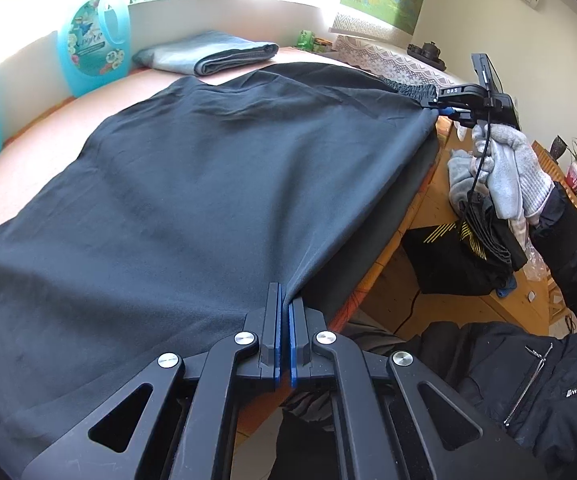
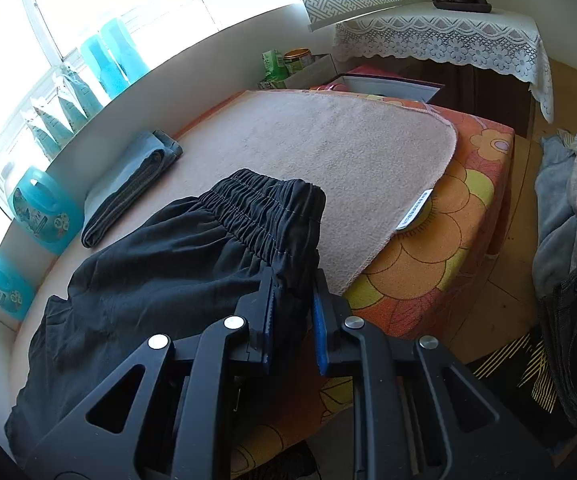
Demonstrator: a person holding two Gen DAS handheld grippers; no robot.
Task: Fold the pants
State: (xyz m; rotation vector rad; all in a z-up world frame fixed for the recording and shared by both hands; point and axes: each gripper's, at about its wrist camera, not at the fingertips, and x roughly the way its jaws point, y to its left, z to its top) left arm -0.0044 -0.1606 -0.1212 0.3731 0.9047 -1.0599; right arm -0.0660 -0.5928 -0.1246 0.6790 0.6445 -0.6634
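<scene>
The black pants (image 1: 192, 184) are lying spread across the pink towel (image 2: 328, 152) that covers the desk (image 2: 464, 184), with their near side hanging a little over the desk's front edge. The left gripper (image 1: 283, 304) is pinching a fold of the cloth at that front edge, its blue pads pressed tight together on the fabric. The right gripper (image 2: 293, 300) is clamping the gathered elastic waistband (image 2: 264, 208) toward the right end of the desk, with the fabric bunched between its pads; the left wrist view is showing it from the side, held by a hand in a grey glove (image 1: 516, 176).

As a judgement, the folding is only at an early stage. The garment appears to be laid lengthwise with one layer over another, so the legs may already be stacked, though the far end is running out of sight and that cannot be confirmed. No crosswise fold is showing yet: the waistband is being held up near the right end rather than resting over the legs. What is left seems to be carrying the gripped edge across, folding the length down and smoothing the wrinkles. A folded grey garment (image 1: 216, 54) is lying near the desk's back edge, beside the turquoise bottle (image 1: 92, 44), which hints where a finished piece goes.
</scene>
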